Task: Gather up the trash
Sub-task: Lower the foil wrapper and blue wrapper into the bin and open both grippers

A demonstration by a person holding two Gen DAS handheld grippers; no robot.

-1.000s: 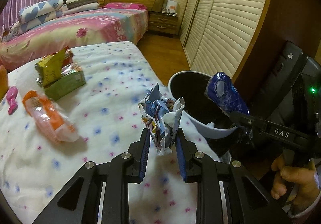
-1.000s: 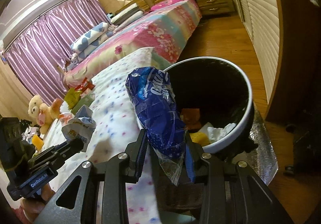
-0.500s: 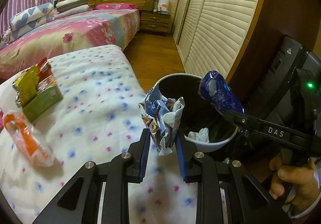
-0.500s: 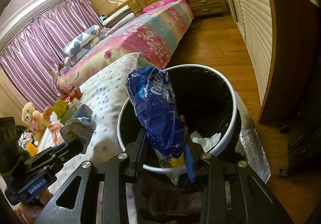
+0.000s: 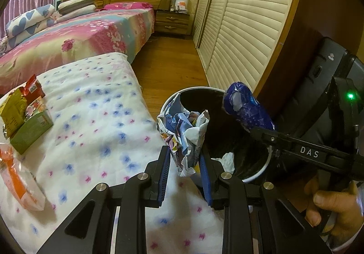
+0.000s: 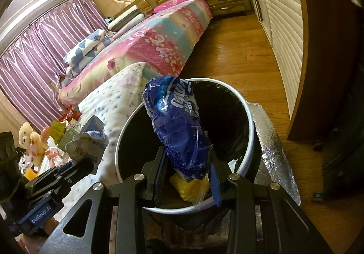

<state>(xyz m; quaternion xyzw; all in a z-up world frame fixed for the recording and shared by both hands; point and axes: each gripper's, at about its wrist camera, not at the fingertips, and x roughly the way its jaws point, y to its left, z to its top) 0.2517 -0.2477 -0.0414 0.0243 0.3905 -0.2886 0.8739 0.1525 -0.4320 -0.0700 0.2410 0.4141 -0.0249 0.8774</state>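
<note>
Holding trash over bin: right claw grips blue bag, left claw grips crumpled wrapper; neither dropped, packets left on bed.

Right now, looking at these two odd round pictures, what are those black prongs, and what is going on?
There is no robot here: a person holds a two-fingered gripper in each hand, and a wide-angle camera on each looks forward along its fingers. That gives two views of one bedroom.

In the left camera's view, the left gripper pinches a crumpled paper wrapper. The right gripper, seen from its own camera, grips a blue plastic package.

Both are held over a round bin with a black liner that already holds some trash.

On the spotted white sheet more litter waits: a green box with snack packets and an orange packet.
</note>
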